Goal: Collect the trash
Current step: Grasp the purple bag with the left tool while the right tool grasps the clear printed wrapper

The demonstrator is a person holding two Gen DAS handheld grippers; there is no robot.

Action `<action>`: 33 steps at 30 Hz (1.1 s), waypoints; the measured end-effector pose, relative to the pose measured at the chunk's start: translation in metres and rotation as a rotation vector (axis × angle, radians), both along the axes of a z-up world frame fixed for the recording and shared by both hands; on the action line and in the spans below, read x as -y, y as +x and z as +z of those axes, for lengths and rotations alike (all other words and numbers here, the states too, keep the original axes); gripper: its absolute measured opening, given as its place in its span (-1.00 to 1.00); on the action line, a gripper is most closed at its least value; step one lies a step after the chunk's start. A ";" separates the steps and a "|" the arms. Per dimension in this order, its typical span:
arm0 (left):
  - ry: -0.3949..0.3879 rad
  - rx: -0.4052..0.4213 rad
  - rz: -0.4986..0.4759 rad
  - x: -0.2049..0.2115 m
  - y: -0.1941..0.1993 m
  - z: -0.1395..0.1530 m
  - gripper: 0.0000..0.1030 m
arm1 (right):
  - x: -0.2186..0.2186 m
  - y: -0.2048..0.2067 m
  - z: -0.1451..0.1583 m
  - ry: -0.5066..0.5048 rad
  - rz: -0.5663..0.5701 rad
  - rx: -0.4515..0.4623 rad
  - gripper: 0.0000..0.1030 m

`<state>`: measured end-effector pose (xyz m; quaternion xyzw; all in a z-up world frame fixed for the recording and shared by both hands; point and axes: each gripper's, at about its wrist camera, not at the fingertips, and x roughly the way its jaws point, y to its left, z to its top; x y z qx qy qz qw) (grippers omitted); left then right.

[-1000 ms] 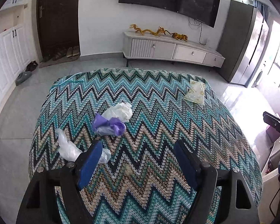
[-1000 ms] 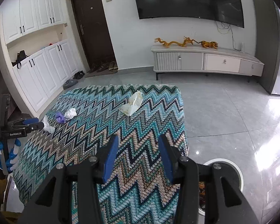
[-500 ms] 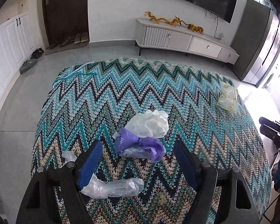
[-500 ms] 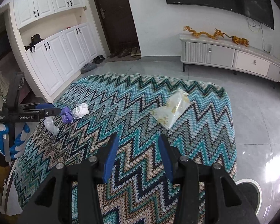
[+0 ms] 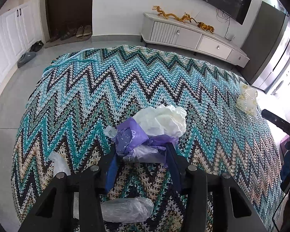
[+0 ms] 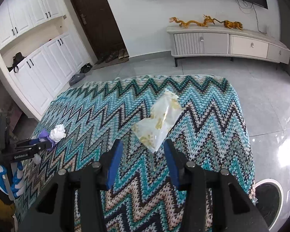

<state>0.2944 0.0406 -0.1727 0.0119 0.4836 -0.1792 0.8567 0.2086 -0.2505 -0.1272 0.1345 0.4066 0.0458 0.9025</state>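
Note:
A purple wrapper (image 5: 132,141) lies on the zigzag blanket (image 5: 125,89) against a crumpled white tissue (image 5: 164,120). My left gripper (image 5: 142,155) has narrowed around the purple wrapper, both blue pads touching its sides. A clear plastic bag (image 5: 125,209) lies under this gripper. My right gripper (image 6: 143,150) is open, just short of a clear packet with yellow bits (image 6: 159,120). That packet also shows in the left wrist view (image 5: 246,99). In the right wrist view the left gripper (image 6: 31,146) sits at the purple wrapper (image 6: 44,135) and tissue (image 6: 57,132).
A round bin (image 6: 268,197) stands on the floor past the blanket's right edge. A white TV cabinet (image 6: 228,44) runs along the far wall. White cupboards (image 6: 42,63) line the left side, with shoes (image 6: 81,73) on the floor.
My left gripper moved forward over the clear bag and closed around the purple wrapper. My right gripper moved forward toward the yellow-flecked packet and stays open.

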 end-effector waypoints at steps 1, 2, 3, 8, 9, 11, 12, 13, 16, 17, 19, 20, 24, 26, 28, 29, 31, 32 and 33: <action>-0.001 0.004 -0.001 0.001 0.000 -0.001 -0.18 | 0.004 0.006 -0.003 0.014 -0.011 -0.005 -0.17; -0.003 0.009 -0.003 0.003 -0.001 -0.002 -0.21 | 0.007 0.012 -0.006 0.028 -0.019 -0.008 -0.17; -0.006 0.012 -0.007 0.004 -0.001 -0.003 -0.22 | 0.010 0.018 -0.009 0.045 -0.025 -0.010 -0.17; -0.004 0.041 -0.015 0.008 -0.010 -0.002 -0.28 | 0.019 0.041 -0.028 0.108 -0.056 -0.035 -0.33; -0.004 0.046 -0.016 0.008 -0.012 -0.001 -0.30 | 0.019 0.043 -0.030 0.110 -0.058 -0.036 -0.42; -0.011 0.050 -0.015 0.008 -0.017 0.002 -0.35 | 0.018 0.044 -0.033 0.117 -0.060 -0.031 -0.59; -0.016 0.051 -0.015 0.007 -0.022 0.006 -0.36 | 0.018 0.043 -0.033 0.117 -0.058 -0.027 -0.66; -0.022 0.052 -0.015 0.005 -0.026 0.009 -0.37 | 0.018 0.042 -0.033 0.115 -0.057 -0.024 -0.83; -0.033 0.059 -0.015 0.002 -0.038 0.017 -0.38 | 0.018 0.032 -0.030 0.114 -0.043 -0.021 -0.88; -0.035 0.063 -0.016 0.002 -0.043 0.020 -0.38 | 0.018 0.026 -0.029 0.112 -0.037 -0.018 -0.90; -0.038 0.073 -0.018 0.002 -0.055 0.027 -0.38 | 0.018 0.015 -0.024 0.112 -0.030 -0.007 -0.91; -0.041 0.078 -0.019 0.002 -0.061 0.031 -0.38 | 0.018 0.009 -0.020 0.114 -0.028 0.000 -0.91; -0.056 0.100 -0.025 0.002 -0.082 0.051 -0.39 | 0.021 -0.022 0.001 0.114 -0.011 0.040 -0.91; -0.063 0.113 -0.033 0.005 -0.093 0.061 -0.39 | 0.022 -0.041 0.014 0.103 -0.002 0.062 -0.91; -0.069 0.124 -0.043 0.011 -0.103 0.071 -0.39 | 0.025 -0.059 0.026 0.093 -0.003 0.082 -0.91; -0.071 0.131 -0.050 0.014 -0.109 0.075 -0.39 | 0.026 -0.068 0.032 0.090 -0.007 0.092 -0.91; -0.074 0.140 -0.061 0.020 -0.115 0.084 -0.39 | 0.034 -0.089 0.045 0.082 -0.019 0.115 -0.91; -0.077 0.144 -0.068 0.024 -0.122 0.089 -0.39 | 0.036 -0.098 0.050 0.076 -0.025 0.125 -0.91; -0.079 0.146 -0.074 0.026 -0.121 0.091 -0.39 | 0.041 -0.111 0.056 0.067 -0.034 0.138 -0.91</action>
